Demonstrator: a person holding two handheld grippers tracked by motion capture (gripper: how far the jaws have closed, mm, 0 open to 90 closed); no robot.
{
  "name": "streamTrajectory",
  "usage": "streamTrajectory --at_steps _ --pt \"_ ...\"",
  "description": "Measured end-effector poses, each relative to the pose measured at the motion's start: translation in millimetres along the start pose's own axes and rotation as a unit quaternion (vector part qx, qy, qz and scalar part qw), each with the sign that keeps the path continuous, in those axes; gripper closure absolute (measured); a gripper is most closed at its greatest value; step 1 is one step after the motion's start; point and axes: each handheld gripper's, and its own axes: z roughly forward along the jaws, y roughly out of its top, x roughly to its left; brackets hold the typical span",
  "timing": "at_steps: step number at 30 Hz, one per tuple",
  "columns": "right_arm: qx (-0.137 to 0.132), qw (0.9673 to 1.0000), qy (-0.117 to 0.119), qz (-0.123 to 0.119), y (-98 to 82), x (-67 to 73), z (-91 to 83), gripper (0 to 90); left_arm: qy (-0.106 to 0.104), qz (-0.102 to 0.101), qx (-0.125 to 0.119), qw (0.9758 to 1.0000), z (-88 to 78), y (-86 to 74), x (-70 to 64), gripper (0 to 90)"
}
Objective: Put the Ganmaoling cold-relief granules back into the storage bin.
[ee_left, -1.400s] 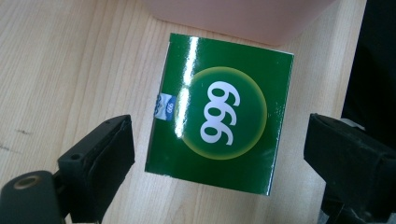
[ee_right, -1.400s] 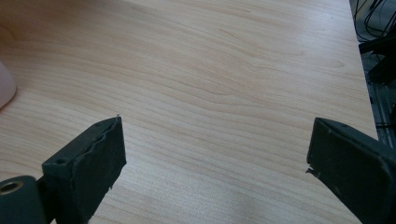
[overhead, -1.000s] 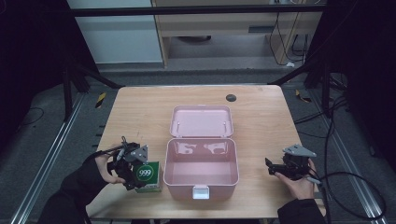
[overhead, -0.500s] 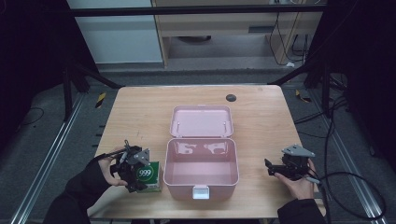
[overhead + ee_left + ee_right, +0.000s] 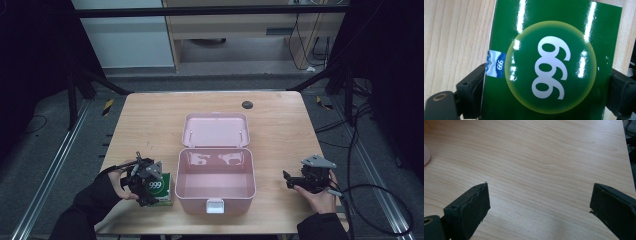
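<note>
High view: the left gripper [image 5: 145, 184] straddles a green box [image 5: 161, 188] near the table's [image 5: 150, 120] front-left corner, just beside the open pink case [image 5: 215, 186]; the right gripper [image 5: 300, 180] hovers near the front-right edge over bare wood. Left gripper view: its jaws have just been closing and sit against both sides of the green box [image 5: 549, 62], printed 999. Right gripper view: jaws stand spread wide over bare table [image 5: 544, 157].

surface [image 5: 280, 125]: pale wood, rectangular
near centre: open pink box [image 5: 215, 187], lid laid back toward the far side
near left: green "999" carton [image 5: 161, 188], just beside the box
far right: small dark disc [image 5: 247, 104]
</note>
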Motion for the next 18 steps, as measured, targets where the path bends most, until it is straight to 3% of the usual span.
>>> streamTrajectory --at_steps 12,18 --pt "0.001 1.0000 0.003 -0.001 -0.3 0.7 0.1 3.5 0.001 0.006 0.012 0.9999 -5.9 3.5 -4.6 13.7" --pt "-0.001 1.0000 0.001 -0.002 -0.5 0.4 -0.1 3.5 0.014 0.006 0.006 0.9999 -25.1 3.3 -7.0 13.8"
